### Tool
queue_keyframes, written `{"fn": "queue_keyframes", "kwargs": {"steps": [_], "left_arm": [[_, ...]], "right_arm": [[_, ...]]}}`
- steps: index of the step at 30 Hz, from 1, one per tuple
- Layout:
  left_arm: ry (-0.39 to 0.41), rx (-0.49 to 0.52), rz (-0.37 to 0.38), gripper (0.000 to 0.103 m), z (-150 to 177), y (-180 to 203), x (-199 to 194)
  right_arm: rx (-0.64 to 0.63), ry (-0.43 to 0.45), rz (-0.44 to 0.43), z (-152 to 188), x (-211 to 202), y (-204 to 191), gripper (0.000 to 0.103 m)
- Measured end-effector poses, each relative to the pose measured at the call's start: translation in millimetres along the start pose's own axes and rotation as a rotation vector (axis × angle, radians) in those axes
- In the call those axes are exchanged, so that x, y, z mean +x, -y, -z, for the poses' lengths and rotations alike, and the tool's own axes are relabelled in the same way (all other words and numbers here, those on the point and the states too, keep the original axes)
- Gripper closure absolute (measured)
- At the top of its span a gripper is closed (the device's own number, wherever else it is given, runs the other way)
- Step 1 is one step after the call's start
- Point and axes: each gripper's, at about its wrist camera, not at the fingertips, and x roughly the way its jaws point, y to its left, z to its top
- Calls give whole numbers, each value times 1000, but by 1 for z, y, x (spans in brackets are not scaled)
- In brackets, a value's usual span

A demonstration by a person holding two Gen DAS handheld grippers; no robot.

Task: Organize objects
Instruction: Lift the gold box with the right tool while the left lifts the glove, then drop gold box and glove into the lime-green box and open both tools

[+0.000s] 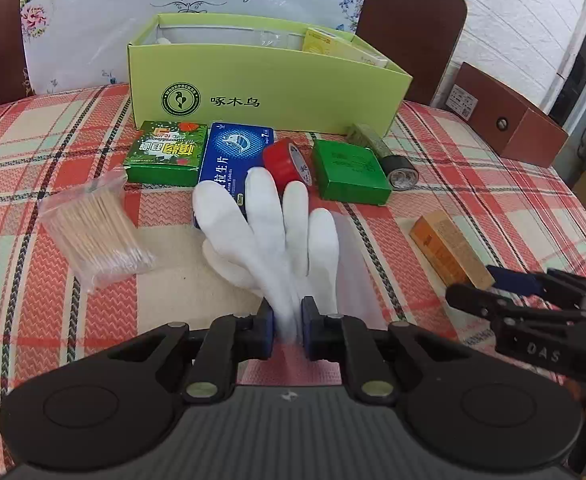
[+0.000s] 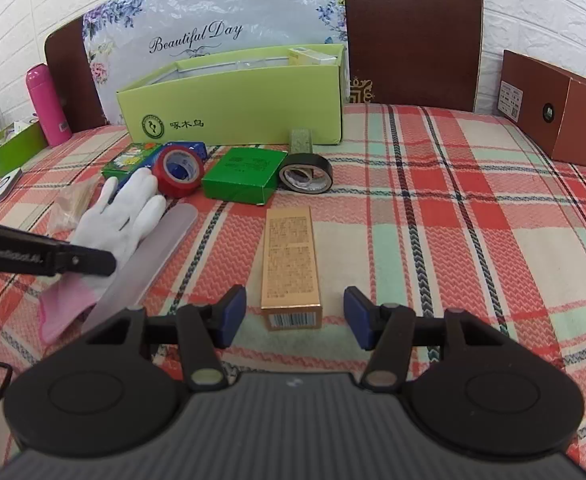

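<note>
My left gripper (image 1: 287,330) is pinched on the cuff end of the white glove (image 1: 269,236), the blue pads pressed into the cloth from both sides. The glove's fingers spread toward the lime-green open box (image 1: 269,92), which I take as my landmark on the plaid tablecloth (image 1: 73,332). The glove's fingertips lie over the blue tablet box (image 1: 231,156) and reach the red tape roll (image 1: 287,164), both just in front of the green box's front wall.

My right gripper (image 2: 295,316) is spread wide and grips nothing; the near, barcoded end of the gold carton (image 2: 289,264) lies between its pads, which stand clear of it on both sides. That carton lies well in front of the lime-green box, its long side pointing toward it.

Also in front of the lime-green box: a green floral packet (image 1: 165,152) toward its left end, a plain green box (image 1: 351,172) and a black tape roll (image 2: 305,174) toward its right end. A bag of cotton swabs (image 1: 93,232) lies farther out, off the left corner. A yellow packet (image 1: 321,40) stands inside the lime-green box at its right end.
</note>
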Motion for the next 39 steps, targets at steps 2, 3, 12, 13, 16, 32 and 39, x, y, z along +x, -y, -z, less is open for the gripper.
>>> {"fn": "queue_keyframes", "kwargs": {"steps": [2,3,12,13,16,32,39], "left_arm": [[0,-9,-5,90,5,-2,-3],[4,-17,-8,87,6,-3,-5],[19,-10,-34,44,3,8,3],[19,2,-38,46,3,9,3],[18,1,-22,59,4,8,1],[34,-74,44,95,11,1,-23],[156,-26,91,95,-19,5,-66]], "right_arm": [[-7,4,1,-1,1,-1,46],[-12,5,0,-2,2,-2,46],[-39,20,-1,-12,7,-7,46],[-44,16,3,-12,8,-8,46],[-41,1,4,-14,13,-6,52],[26,-39,-162,-10,5,-12,73],[33,35,-278,-39,-17,-22,73]]}}
